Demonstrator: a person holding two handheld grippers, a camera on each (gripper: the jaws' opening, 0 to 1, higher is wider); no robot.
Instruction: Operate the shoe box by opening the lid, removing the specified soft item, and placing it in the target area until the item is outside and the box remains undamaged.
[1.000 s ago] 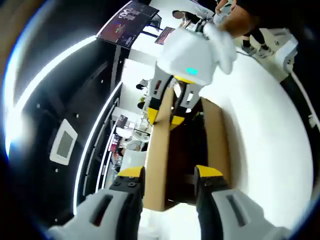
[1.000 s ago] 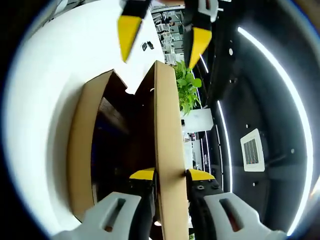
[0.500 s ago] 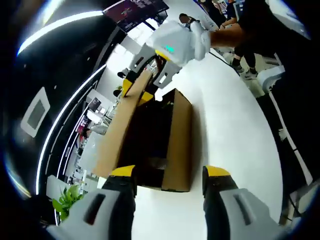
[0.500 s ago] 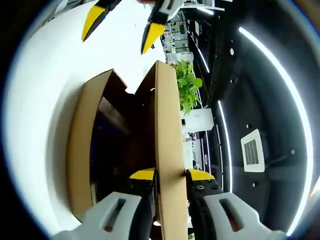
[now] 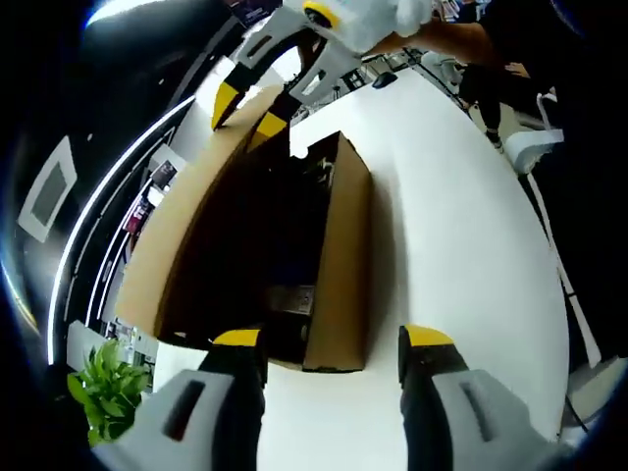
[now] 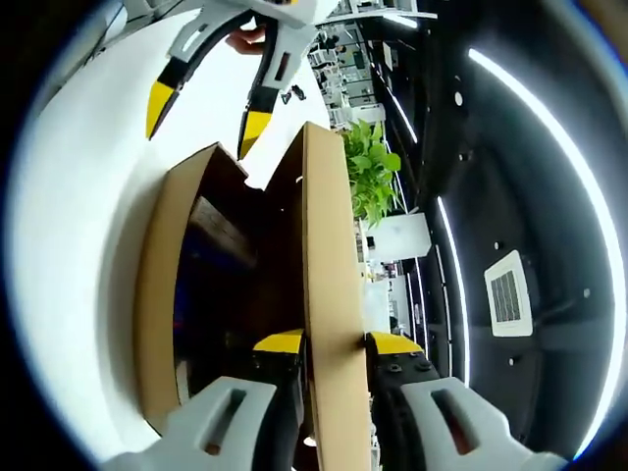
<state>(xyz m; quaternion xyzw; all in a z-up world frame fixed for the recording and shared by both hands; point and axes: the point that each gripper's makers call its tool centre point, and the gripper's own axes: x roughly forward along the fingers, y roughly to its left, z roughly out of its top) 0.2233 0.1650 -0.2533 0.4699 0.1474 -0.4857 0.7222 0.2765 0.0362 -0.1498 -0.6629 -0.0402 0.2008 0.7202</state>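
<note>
Cardboard lid [image 6: 329,294] is pinched by the right gripper [image 6: 334,343] and held upright so the shoe box [image 5: 339,245] on the white table [image 5: 461,245] stays open. Left gripper [image 5: 329,343] hovers spread and empty before the box. Dark shapes inside may be the soft item; hard to tell.

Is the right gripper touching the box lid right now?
Touching. In the right gripper view, the right gripper has both jaws clamped against the raised lid.
</note>
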